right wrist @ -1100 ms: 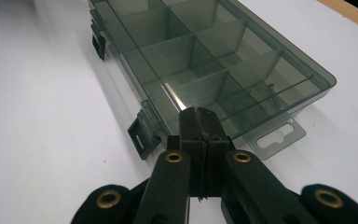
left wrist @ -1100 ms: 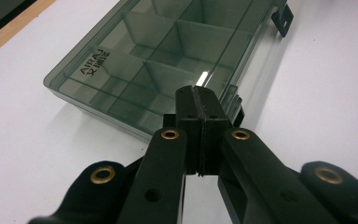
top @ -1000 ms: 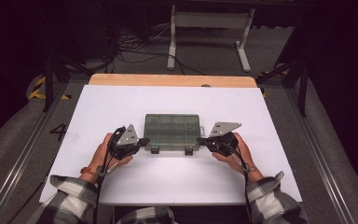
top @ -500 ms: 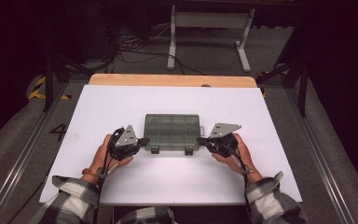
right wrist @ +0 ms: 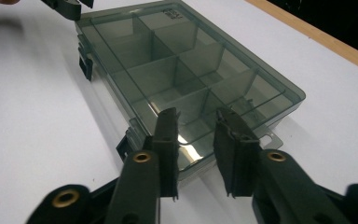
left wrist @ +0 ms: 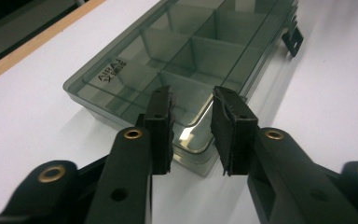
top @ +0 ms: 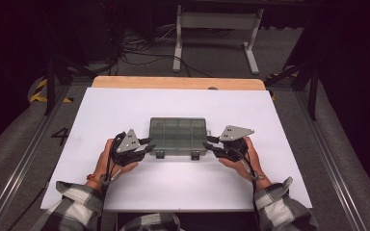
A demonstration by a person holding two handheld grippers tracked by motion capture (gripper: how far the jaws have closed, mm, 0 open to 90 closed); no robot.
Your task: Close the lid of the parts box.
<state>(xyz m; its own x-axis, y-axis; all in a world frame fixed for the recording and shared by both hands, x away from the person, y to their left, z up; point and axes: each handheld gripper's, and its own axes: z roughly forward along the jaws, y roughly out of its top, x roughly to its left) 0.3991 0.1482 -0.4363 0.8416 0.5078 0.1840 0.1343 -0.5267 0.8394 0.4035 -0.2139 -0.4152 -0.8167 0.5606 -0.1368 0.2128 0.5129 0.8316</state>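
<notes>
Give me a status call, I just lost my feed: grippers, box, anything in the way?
Left gripper open at the box's near-left corner. Right gripper open at its near-right corner. Compartment box flat on white table, lid shut. Nothing in the way.

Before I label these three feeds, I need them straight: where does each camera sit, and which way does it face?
High view: fixed above the person's side, facing forward and down on the white table; forearms, left gripper, right gripper.
Left gripper view: rides that gripper, looking along its parted jaws.
Right gripper view: same, from the opposite end.
Shared: the smoky divided box.
</notes>
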